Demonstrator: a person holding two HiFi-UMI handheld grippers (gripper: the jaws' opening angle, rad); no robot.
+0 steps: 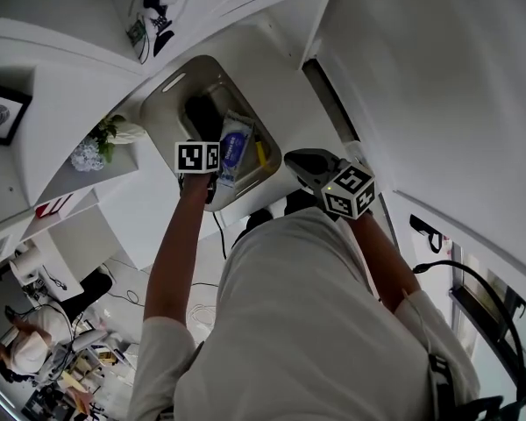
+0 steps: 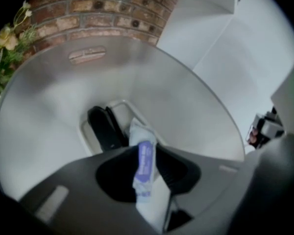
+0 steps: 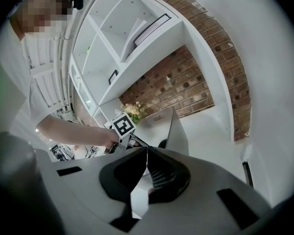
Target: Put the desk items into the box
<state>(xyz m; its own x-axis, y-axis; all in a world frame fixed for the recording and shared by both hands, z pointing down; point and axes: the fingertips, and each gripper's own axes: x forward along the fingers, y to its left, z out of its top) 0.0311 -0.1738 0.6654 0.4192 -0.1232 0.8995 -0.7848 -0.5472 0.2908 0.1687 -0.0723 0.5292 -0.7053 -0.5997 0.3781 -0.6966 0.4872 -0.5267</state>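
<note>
- Fingers (image 2: 169, 173) of the left gripper (image 2: 143, 153), in the left gripper view, stand a little apart with a white packet (image 2: 145, 173) bearing a blue label upright between them; the hold looks slack to me, more a release than a grip
- Below them in the same view lies the grey box (image 2: 49, 97), and a black item (image 2: 105, 129) already rests on its floor, so the packet hangs inside the box's mouth, above and just beside that item
- Right gripper view: the right gripper (image 3: 146, 153) has its fingers (image 3: 159, 173) closed tip to tip with nothing between them, only white bench (image 3: 210, 146) showing beneath
- Ahead of it in that view stands the box (image 3: 175, 131), with the left gripper (image 3: 130, 140) reaching down into it from the far side
- Head view: the left gripper (image 1: 209, 139) is over the open box (image 1: 158, 103), and the packet (image 1: 232, 152) leans inside it, near the right-hand wall
- Also inside are the black item (image 1: 202, 112) and a yellow item (image 1: 261, 153), the yellow one just beside the packet
- The right gripper (image 1: 296, 160) hovers just beside the box's near corner, over the bench (image 1: 403, 77), carrying nothing
- Judged from all this, three things are in the box and the packet only needs letting go fully
- No loose item shows on the bare bench around the box, so the task looks close to finished; parts of the bench are hidden by the person's body, and whether anything waits there I cannot say
</note>
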